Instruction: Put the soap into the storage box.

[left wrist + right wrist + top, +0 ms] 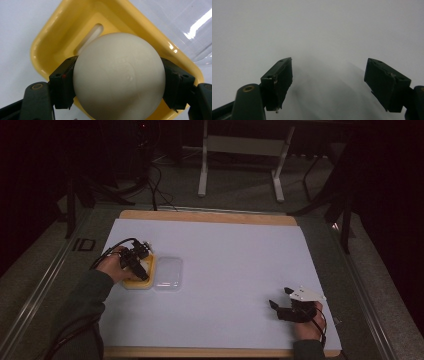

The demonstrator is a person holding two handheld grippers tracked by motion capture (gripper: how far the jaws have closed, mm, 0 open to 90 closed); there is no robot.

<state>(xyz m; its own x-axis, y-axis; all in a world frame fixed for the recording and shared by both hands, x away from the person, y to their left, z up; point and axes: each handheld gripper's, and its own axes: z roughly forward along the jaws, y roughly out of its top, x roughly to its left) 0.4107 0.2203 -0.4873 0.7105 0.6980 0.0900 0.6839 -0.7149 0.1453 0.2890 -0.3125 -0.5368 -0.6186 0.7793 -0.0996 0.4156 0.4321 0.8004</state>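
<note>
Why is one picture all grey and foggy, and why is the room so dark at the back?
Right gripper view: the right gripper points at the plain white table sheet, dimly lit, with soft blurry shadows between its open jaws. High view: light falls on the table; the room behind is unlit. Left gripper view: bright, with glare streaks on the clear lid beside the yellow tray; the white ball is evenly lit.

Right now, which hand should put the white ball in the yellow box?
Left, probably. The left hand-held gripper already clamps the white ball right above the yellow box. The right hand-held gripper sits open, far across the table.
</note>
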